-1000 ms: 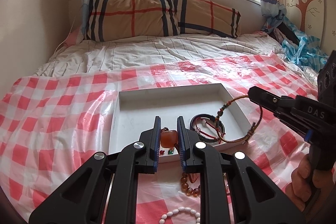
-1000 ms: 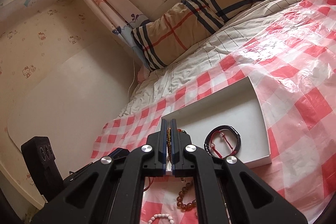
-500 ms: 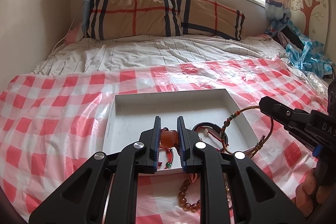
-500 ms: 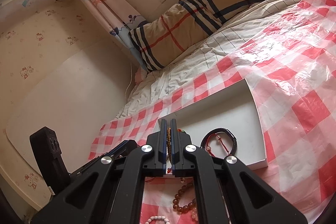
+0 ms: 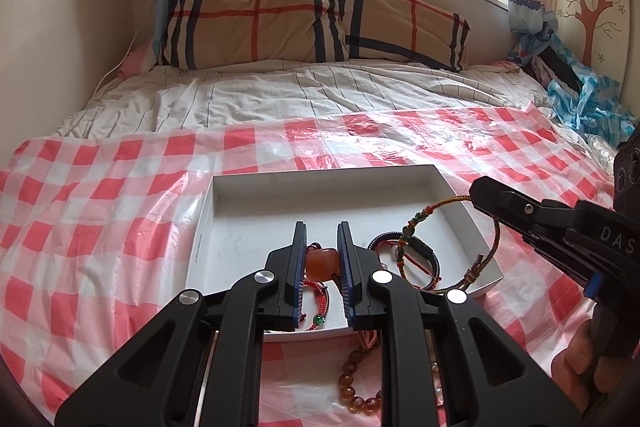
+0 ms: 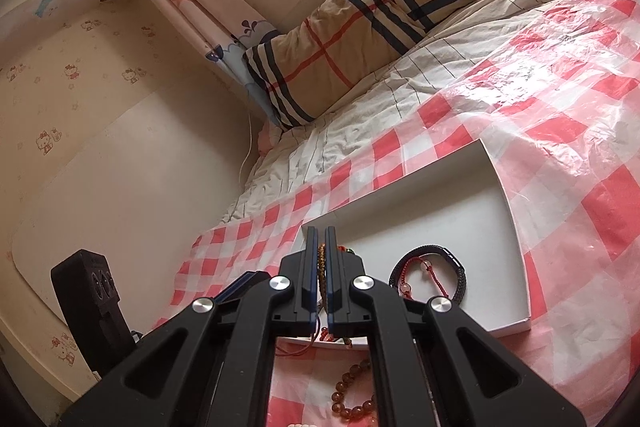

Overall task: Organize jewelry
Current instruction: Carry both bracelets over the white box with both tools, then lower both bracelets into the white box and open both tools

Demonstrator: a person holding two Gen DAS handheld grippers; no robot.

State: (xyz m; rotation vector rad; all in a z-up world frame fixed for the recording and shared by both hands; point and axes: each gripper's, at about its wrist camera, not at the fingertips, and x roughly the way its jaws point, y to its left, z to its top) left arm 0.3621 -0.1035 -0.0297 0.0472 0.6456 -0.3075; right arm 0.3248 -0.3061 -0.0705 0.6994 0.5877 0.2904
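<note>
- Left gripper (image 5: 322,259): jaws clamped on an orange stone pendant (image 5: 322,263), held over the near edge of the white tray (image 5: 248,195); its red cord hangs below.
- Right gripper (image 6: 321,267): jaws pressed together on a braided cord bracelet (image 5: 448,211), held above the tray's right side.
- Black bracelet (image 6: 452,269): lies inside the tray.
- Amber bead bracelet (image 5: 352,383): lies on the checkered sheet (image 5: 100,195), just in front of the tray.
</note>
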